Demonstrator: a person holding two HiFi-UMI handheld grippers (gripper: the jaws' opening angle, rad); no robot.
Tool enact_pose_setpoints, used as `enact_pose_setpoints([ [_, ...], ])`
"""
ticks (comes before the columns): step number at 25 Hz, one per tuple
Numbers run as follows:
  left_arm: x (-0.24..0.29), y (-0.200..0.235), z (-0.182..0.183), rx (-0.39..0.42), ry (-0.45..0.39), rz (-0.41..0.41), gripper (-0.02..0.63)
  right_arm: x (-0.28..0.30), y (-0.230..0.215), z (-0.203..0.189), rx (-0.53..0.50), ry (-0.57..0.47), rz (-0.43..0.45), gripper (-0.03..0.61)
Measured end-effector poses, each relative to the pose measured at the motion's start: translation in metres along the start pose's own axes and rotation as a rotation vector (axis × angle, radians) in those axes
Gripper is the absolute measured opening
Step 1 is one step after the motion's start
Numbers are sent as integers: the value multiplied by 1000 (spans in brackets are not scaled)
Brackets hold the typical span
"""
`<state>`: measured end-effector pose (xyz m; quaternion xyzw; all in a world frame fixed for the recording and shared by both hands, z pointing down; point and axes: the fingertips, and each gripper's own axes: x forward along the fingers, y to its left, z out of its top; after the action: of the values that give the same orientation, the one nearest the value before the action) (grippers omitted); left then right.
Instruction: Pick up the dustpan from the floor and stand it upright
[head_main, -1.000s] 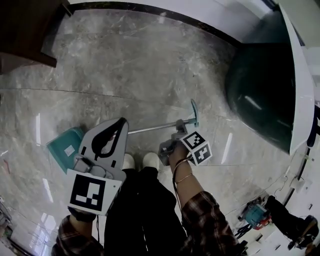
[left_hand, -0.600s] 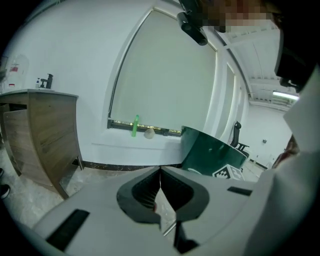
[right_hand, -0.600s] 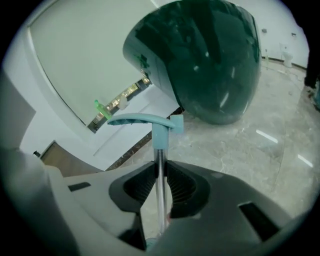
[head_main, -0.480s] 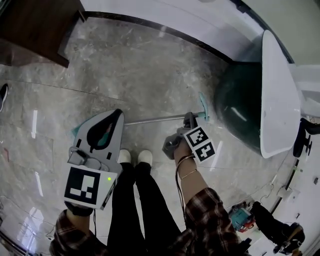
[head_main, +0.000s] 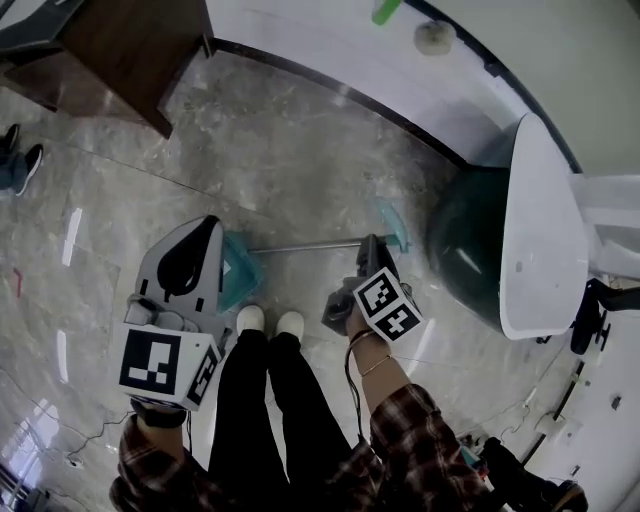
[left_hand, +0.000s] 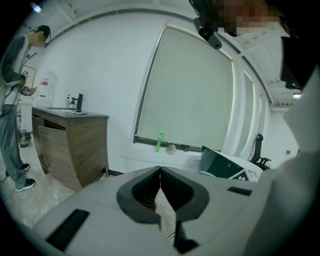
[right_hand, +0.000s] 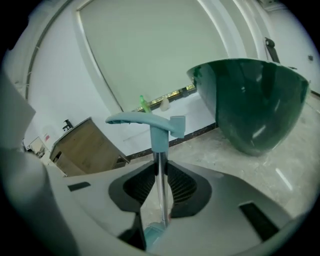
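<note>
The dustpan has a teal pan (head_main: 238, 276), a thin metal rod (head_main: 305, 245) and a teal T-shaped grip (head_main: 391, 223). My right gripper (head_main: 371, 244) is shut on the rod just below the grip, and the dustpan hangs off the floor. In the right gripper view the rod (right_hand: 160, 187) runs between the jaws of the right gripper (right_hand: 160, 169), with the grip (right_hand: 149, 121) above and the pan (right_hand: 153, 233) below. My left gripper (head_main: 207, 224) is held beside the pan, apart from it. The left gripper (left_hand: 160, 169) is shut with nothing in it.
A wooden cabinet (head_main: 112, 48) stands at the far left by the wall. A dark green shell chair (head_main: 466, 250) and a white panel (head_main: 541, 232) stand close on the right. The person's white shoes (head_main: 270, 321) are just under the rod. Another person (left_hand: 12, 102) stands beyond the cabinet.
Both grippers have risen. The dustpan has come up with the right gripper, and its pan has swung from left of the left gripper to right of it, near the shoes.
</note>
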<state>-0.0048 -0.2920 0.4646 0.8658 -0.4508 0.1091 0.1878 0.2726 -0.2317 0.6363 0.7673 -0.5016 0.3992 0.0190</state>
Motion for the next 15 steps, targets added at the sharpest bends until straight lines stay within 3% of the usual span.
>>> enact_pose_setpoints([
  [15, -129, 42, -21, -160, -34, 227, 12, -73, 138, -74, -330, 150, 240, 84],
])
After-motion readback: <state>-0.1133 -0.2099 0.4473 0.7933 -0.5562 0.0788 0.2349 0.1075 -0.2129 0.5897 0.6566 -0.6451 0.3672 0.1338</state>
